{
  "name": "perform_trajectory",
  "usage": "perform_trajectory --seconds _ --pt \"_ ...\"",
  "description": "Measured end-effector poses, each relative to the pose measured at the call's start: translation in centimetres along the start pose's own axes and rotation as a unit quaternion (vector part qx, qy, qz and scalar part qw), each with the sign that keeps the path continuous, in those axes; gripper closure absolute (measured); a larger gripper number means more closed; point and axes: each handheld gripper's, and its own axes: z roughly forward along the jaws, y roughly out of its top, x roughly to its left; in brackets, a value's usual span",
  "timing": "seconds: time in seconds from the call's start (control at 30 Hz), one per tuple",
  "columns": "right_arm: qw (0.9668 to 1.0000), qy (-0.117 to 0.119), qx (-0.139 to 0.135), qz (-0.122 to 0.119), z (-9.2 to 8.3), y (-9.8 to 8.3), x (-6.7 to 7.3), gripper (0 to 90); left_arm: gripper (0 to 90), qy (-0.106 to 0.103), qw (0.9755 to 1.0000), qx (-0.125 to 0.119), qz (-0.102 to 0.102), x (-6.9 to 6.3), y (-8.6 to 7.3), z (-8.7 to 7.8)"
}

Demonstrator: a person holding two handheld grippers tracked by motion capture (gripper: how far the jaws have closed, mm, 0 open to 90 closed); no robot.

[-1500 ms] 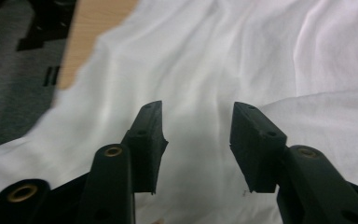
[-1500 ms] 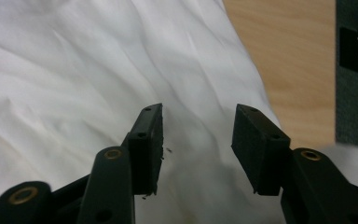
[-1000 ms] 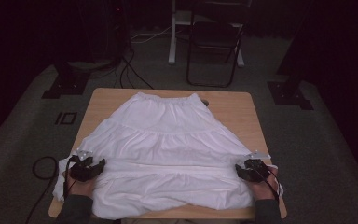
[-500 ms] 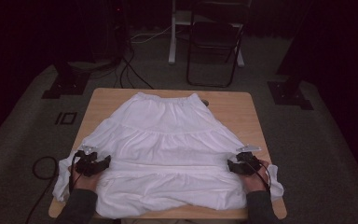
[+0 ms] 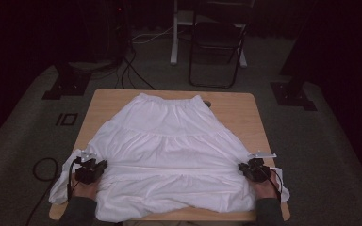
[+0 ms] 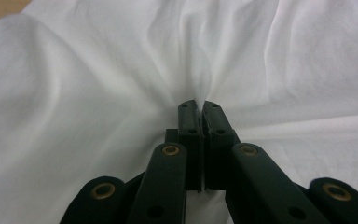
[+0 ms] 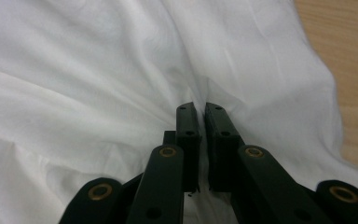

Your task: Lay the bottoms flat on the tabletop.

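A white tiered skirt (image 5: 169, 141) lies spread on the wooden table (image 5: 245, 113), waistband at the far side and hem toward me. My left gripper (image 5: 103, 165) sits at the skirt's left edge. In the left gripper view it (image 6: 199, 103) has just been closing and now pinches a raised fold of the skirt (image 6: 98, 70). My right gripper (image 5: 241, 167) sits at the skirt's right edge. Its jaws (image 7: 200, 106) have also just been closing and are shut on a fold of the white cloth (image 7: 98, 70).
The skirt's lower corners hang over the table's near edge. Bare wood (image 7: 345, 56) lies to the right of the cloth. Behind the table stand a black folding chair (image 5: 217, 42), floor cables (image 5: 132, 70) and dark stand bases (image 5: 61, 87).
Both grippers have edged a little inward onto the skirt's sides. The cloth around each one is now gathered into a small pucker.
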Motion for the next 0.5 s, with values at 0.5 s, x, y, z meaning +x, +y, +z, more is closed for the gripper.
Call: perform_trajectory --seconds 0.5 --pt "0.9998 -0.02 0.005 0.007 -3.1 -3.5 0.7 85.6 87.9 -0.004 0.9997 0.021 0.01 -1.7 -2.0 -2.2"
